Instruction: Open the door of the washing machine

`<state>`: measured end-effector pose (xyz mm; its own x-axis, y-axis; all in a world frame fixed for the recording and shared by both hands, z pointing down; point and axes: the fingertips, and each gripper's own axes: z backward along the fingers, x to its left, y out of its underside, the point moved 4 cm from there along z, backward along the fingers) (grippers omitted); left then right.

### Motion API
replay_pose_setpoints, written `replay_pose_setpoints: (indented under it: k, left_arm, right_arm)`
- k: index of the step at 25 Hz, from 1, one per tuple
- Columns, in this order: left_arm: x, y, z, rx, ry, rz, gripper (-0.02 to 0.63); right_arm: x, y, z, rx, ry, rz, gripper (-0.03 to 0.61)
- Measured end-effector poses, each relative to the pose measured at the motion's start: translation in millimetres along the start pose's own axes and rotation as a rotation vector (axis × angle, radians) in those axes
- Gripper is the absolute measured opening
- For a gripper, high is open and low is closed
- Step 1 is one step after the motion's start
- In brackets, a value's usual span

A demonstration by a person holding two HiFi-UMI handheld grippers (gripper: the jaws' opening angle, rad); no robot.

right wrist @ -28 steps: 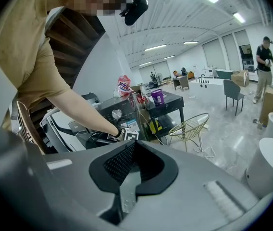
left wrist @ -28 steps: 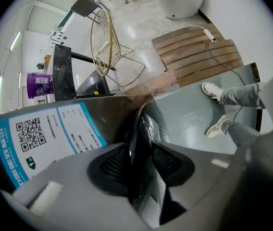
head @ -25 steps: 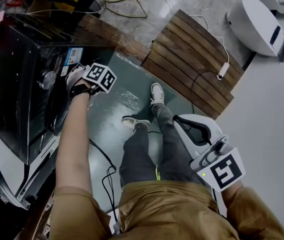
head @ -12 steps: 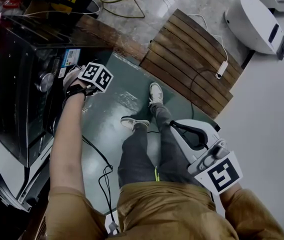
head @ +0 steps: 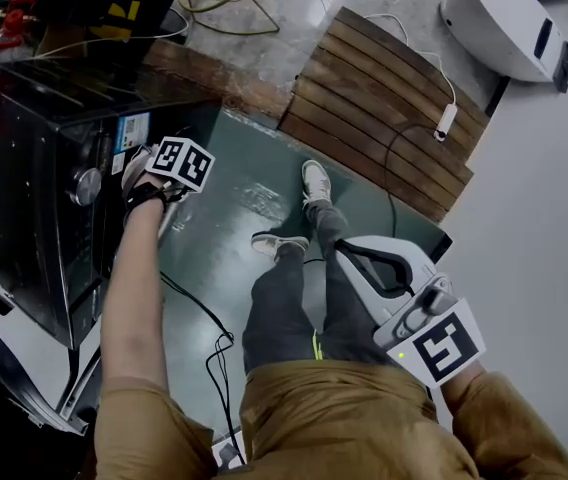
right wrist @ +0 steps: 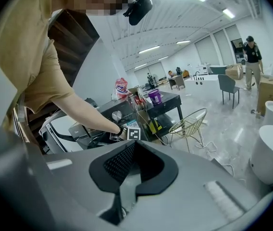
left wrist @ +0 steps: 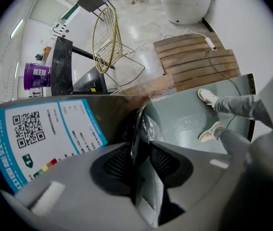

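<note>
Head view: the left gripper [head: 142, 186] meets the front of the black boxy washing machine [head: 34, 158]; the white right gripper [head: 359, 253] hangs beside the person's legs. Left gripper view: its jaws, which have just been closing, clamp the machine's thin dark door rim [left wrist: 137, 129]. Right gripper view: the right gripper [right wrist: 125, 186] is pinched together, empty.
</note>
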<state>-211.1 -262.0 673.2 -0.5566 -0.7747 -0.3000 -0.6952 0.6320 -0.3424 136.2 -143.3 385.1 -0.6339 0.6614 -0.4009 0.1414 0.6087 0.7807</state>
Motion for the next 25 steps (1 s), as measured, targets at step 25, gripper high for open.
replay_pose_setpoints:
  k: [25]
  left_arm:
    - [-106.8, -16.7, 32.2, -0.123, 0.216, -0.049, 0.147]
  right_arm:
    - [-6.6, 11.9, 25.3, -0.075, 0.049, -0.051, 0.005]
